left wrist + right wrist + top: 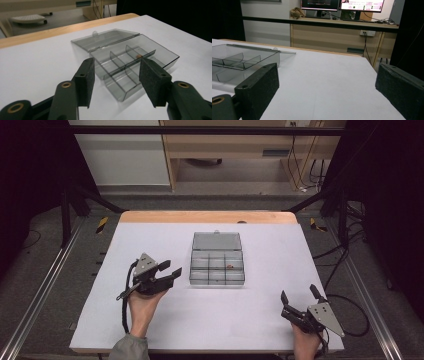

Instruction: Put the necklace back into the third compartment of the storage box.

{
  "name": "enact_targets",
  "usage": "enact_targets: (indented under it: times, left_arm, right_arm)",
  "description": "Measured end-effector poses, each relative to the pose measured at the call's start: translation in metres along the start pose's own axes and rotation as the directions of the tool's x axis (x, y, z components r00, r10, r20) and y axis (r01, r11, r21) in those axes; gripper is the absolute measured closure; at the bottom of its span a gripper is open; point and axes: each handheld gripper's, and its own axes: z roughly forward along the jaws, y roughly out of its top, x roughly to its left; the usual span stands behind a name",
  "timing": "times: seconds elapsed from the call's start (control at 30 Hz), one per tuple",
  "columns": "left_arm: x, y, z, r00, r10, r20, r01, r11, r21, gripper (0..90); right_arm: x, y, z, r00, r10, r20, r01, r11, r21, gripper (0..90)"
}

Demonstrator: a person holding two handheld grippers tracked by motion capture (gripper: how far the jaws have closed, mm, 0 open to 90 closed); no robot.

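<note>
1. High view: a clear smoky-plastic compartment box (217, 267) sits near the middle of the white desk (260, 320), its lid (217, 241) folded back flat on the far side.
2. One small brownish item (230, 266) lies in a compartment on the box's right side; it is too small to identify.
3. Left tongs (170, 269) hover just beside the box's left wall, jaws well apart and holding nothing.
4. Right tongs (299, 295) rest near the desk's near right corner, well apart from the box, jaws wide and empty.
5. Judging by its thin walls, the box is probably light, stiff and slick, liable to slide when pushed.
6. Best hold: pinch an outer wall or the lid's front tab, gently, since thin plastic may flex or crack.
</note>
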Motion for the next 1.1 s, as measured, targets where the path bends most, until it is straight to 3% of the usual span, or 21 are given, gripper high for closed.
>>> enact_targets:
  times: [0.17, 0.23, 0.3, 0.5, 0.8, 0.9, 1.1]
  left_arm:
    - [0.011, -0.018, -0.017, 0.9986, -0.014, -0.052, 0.013, 0.9996, -0.026, 31.8]
    - [0.013, -0.024, -0.022, 0.9964, 0.015, -0.084, -0.017, 0.9996, -0.021, 27.0]
    - [0.015, -0.033, -0.029, 0.9939, 0.033, -0.105, -0.039, 0.9978, -0.053, 22.6]
    - [0.021, -0.054, -0.045, 0.9842, 0.031, -0.175, -0.053, 0.9910, -0.123, 11.4]
    - [0.036, -0.080, -0.067, 0.9668, -0.028, -0.254, -0.027, 0.9766, -0.213, 8.2]
    - [0.039, -0.086, -0.071, 0.9654, -0.025, -0.260, -0.039, 0.9704, -0.238, 7.7]
    - [0.041, -0.093, -0.073, 0.9592, -0.024, -0.282, -0.051, 0.9654, -0.256, 6.9]
  right_arm:
    - [0.000, 0.000, 0.000, 1.0000, 0.000, 0.002, 0.000, 1.0000, -0.003, 5.4]
    - [0.000, 0.000, 0.000, 1.0000, -0.001, 0.002, 0.001, 1.0000, -0.003, 5.4]
    - [0.000, 0.000, 0.000, 1.0000, -0.002, 0.002, 0.002, 1.0000, -0.003, 5.4]
    - [0.001, 0.000, -0.001, 1.0000, -0.004, 0.002, 0.004, 1.0000, -0.004, 5.4]
    - [0.000, 0.000, -0.001, 1.0000, -0.005, 0.003, 0.005, 1.0000, -0.005, 5.3]
    - [0.000, 0.000, -0.001, 1.0000, -0.004, 0.003, 0.004, 1.0000, -0.008, 5.3]
    - [0.000, 0.000, -0.001, 1.0000, -0.003, 0.003, 0.003, 1.0000, -0.006, 5.3]
